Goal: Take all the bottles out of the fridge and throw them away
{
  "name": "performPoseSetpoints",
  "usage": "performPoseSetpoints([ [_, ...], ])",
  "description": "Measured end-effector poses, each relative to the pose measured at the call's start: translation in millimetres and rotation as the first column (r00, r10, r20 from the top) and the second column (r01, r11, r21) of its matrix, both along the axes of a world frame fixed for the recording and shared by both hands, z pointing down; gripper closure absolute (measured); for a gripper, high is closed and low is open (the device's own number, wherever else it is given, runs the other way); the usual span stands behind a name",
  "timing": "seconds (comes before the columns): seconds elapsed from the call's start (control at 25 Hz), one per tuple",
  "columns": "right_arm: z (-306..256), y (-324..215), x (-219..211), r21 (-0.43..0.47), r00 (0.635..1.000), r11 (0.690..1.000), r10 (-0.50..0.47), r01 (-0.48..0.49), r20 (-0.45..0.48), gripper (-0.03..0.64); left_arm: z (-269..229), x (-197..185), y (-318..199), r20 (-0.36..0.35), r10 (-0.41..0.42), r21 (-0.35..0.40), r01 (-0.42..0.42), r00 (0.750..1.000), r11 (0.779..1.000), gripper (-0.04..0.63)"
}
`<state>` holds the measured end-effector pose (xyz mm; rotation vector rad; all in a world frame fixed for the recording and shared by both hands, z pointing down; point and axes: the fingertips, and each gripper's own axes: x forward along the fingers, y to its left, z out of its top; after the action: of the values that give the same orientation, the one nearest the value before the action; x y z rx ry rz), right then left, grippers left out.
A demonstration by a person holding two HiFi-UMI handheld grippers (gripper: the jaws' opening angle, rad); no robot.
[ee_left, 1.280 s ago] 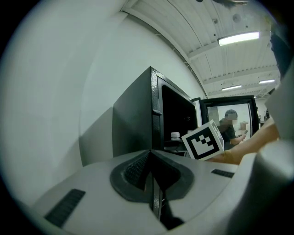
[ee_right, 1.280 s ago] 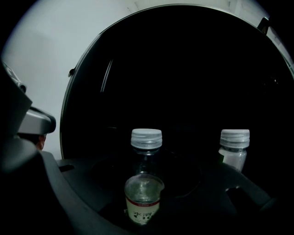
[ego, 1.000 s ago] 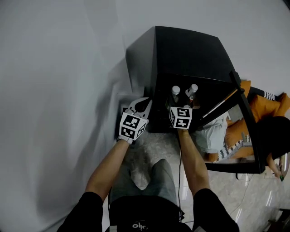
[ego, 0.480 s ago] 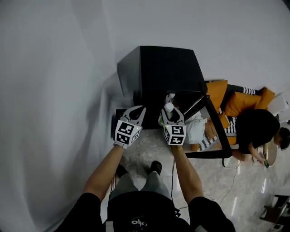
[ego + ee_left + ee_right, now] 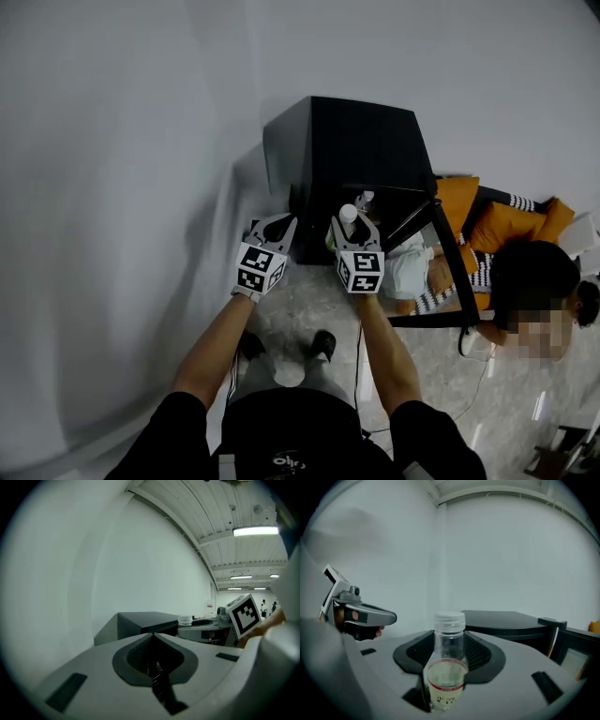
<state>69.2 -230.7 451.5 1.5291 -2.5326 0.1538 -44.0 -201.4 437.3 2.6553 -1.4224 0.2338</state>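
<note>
A clear bottle (image 5: 447,677) with a white cap and a little pale liquid stands upright between the jaws of my right gripper (image 5: 449,637), which is shut on its neck and shoulder. From the head view the bottle's cap (image 5: 348,214) shows at the tip of my right gripper (image 5: 354,228), just in front of the black fridge (image 5: 361,141). A second white-capped bottle (image 5: 366,198) stands inside the fridge opening. My left gripper (image 5: 279,225) hovers beside it on the left, empty. Its jaws meet at the tips, so my left gripper (image 5: 152,635) is shut.
The fridge door (image 5: 452,267) hangs open to the right. A person in orange clothing (image 5: 497,225) sits on the floor behind it. A white wall (image 5: 141,141) runs along the left, close to the fridge. My feet stand on the pale tiled floor (image 5: 309,300).
Both grippers have risen and drawn back from the fridge opening. The right one carries the bottle out with it; one capped bottle is left showing inside.
</note>
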Motion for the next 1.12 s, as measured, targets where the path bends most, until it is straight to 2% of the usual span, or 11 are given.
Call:
performPoseSetpoints([
  [0.28, -8.0, 8.1, -91.9, 0.021, 0.986, 0.987, -0.162, 0.162, 0.029, 0.419, 2.8, -84.4, 23.8, 0.020, -0.156, -0.011, 0.156, 0.988, 0.988, 0.594],
  [0.48, 2.1, 18.0, -140.9, 0.006, 0.968, 0.969, -0.247, 0.247, 0.032, 0.419, 14.1, -123.8, 42.6, 0.028, -0.223, -0.031, 0.224, 0.974, 0.974, 0.594],
  [0.76, 32.7, 15.6, -178.2, -0.013, 0.953, 0.953, -0.303, 0.303, 0.023, 0.419, 45.4, -152.8, 50.7, 0.012, -0.266, -0.065, 0.266, 0.964, 0.962, 0.594],
  [1.12, 106.4, -1.7, -222.7, -0.051, 0.938, 0.937, -0.346, 0.346, 0.013, 0.419, 128.7, -169.0, 45.0, -0.017, -0.273, -0.146, 0.268, 0.962, 0.952, 0.594],
])
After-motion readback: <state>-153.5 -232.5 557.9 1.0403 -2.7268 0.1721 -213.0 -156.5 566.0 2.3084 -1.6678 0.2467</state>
